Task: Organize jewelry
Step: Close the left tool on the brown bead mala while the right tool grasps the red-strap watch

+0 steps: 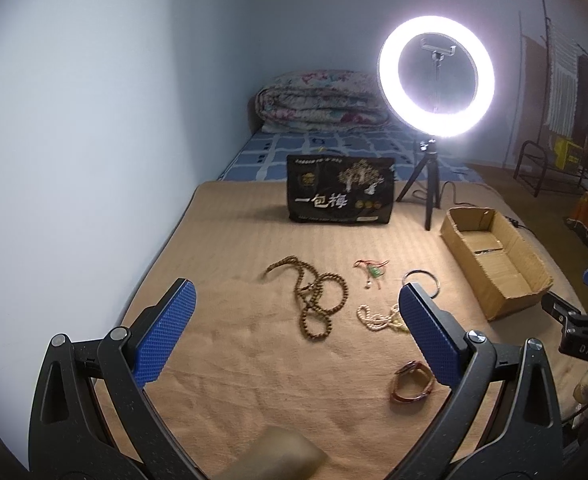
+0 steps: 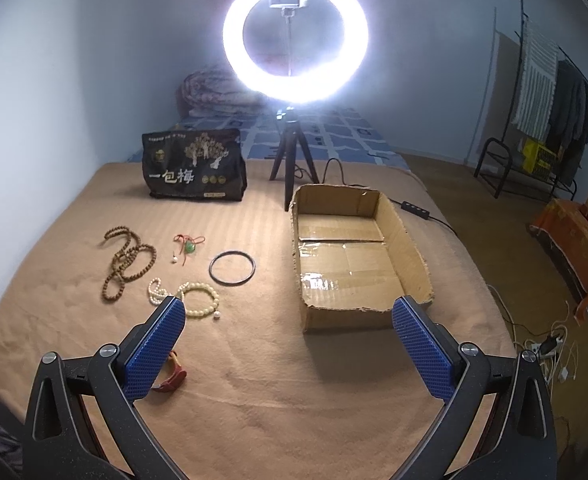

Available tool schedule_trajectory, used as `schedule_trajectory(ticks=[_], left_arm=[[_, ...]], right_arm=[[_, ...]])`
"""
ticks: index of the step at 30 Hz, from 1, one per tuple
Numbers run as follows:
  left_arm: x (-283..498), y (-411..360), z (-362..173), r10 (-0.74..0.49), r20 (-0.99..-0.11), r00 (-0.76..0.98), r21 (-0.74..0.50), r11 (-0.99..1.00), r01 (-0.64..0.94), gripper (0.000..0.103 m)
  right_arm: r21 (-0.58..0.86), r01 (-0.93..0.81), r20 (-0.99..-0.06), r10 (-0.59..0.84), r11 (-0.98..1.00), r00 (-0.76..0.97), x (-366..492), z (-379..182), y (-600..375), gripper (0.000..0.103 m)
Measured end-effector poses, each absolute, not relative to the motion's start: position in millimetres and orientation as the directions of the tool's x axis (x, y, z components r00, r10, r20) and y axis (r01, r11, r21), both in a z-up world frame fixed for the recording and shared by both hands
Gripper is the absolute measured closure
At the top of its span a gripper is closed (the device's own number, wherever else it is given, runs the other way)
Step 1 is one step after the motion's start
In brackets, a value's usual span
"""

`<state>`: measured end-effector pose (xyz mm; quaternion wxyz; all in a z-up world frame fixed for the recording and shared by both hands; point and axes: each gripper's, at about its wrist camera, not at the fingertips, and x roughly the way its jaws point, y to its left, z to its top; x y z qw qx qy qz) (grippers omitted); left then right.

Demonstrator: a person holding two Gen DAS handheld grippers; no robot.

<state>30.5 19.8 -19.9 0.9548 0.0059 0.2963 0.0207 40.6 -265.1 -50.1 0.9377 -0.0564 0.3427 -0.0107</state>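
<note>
Both tools, left [image 1: 296, 312] and right [image 2: 287, 322], gape empty above a tan blanket [image 2: 253, 380]; beads [image 1: 314, 296] ahead of the left, box [image 2: 358, 256] ahead of the right, ring light [image 2: 296, 36] beyond.

Your work surface: a bed [image 2: 253, 392] under a tan blanket, jewelry to the left, box to the right.

On the blanket you have a brown wooden bead strand [image 2: 123, 264] far left, a green pendant on red cord [image 2: 189, 245] just right of it, then a dark bangle [image 2: 232, 268]. Nearer you lie a cream pearl bracelet [image 2: 197, 298] and, nearest, a red-brown band [image 1: 412, 382]. An open cardboard box [image 2: 408, 248] sits right of the bangle. At the far edge stand a black snack bag [image 2: 195, 168] and a ring light tripod [image 2: 291, 160]; a folded quilt [image 1: 318, 104] lies beyond on the blue sheet.
</note>
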Motion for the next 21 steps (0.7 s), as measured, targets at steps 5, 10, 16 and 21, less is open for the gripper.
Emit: schedule_trajectory(ticks=[5, 10, 16, 21], left_arm=[[48, 29, -29, 0.031, -0.602, 0.798, 0.039, 0.999, -0.010, 0.000], [76, 40, -41, -0.039, -0.685, 0.728, -0.035, 0.999, 0.020, 0.007], [106, 40, -56, -0.099, -0.748, 0.656, -0.081, 0.995, 0.058, 0.013], [136, 38, -85, -0.117, -0.819, 0.562, -0.085, 0.993, 0.082, 0.024]], right_arm=[[-0.152, -0.078, -0.647, -0.040, 0.985, 0.761, 47, -61, -254, 0.000], [-0.117, -0.131, -0.701, 0.012, 0.984, 0.713, 58, -78, -249, 0.000], [-0.090, -0.218, -0.777, 0.069, 0.972, 0.626, 71, -102, -231, 0.004], [-0.076, -0.306, -0.827, 0.111, 0.949, 0.550, 81, -121, -213, 0.007]])
